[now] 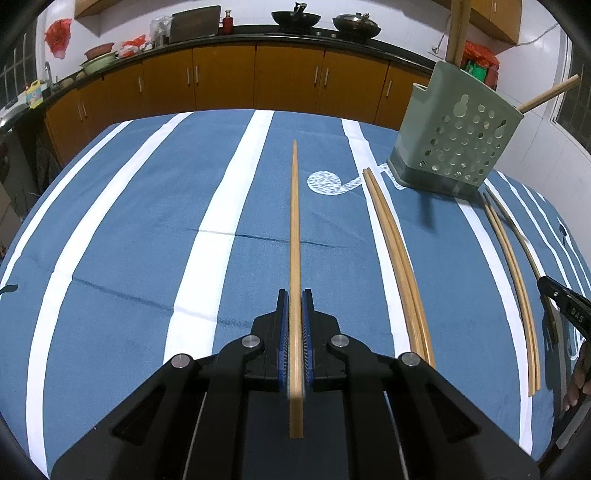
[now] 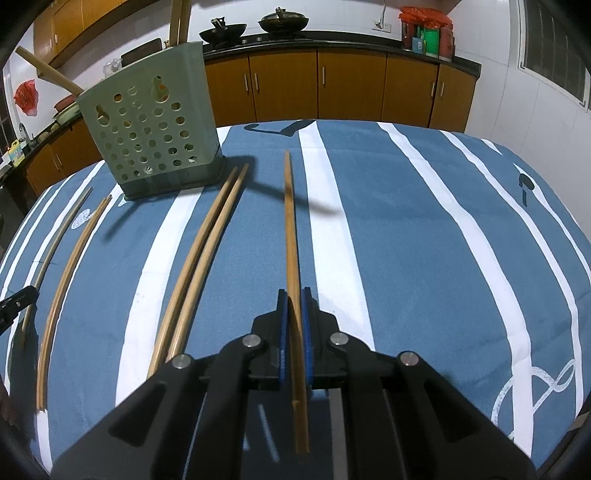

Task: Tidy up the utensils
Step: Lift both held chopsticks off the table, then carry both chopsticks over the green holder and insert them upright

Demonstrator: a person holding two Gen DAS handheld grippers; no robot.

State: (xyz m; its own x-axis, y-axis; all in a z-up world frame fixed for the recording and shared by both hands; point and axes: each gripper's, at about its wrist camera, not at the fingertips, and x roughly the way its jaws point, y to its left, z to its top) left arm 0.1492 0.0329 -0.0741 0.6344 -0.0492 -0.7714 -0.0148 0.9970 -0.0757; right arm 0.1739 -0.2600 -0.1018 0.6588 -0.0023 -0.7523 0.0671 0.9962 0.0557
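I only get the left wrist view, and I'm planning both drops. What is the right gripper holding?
Observer: The right gripper is shut on a single wooden chopstick, which points away across the table.
Operator: Are any more chopsticks lying further out on its right?
Observer: None show there, only the striped cloth. The loose pairs all lie to its left.

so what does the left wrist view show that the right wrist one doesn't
only left wrist: the left gripper up close, shut on a chopstick, and a red bottle on the counter. only right wrist: the right gripper up close, shut on another chopstick. both: the green holder, two loose chopstick pairs, the striped cloth.
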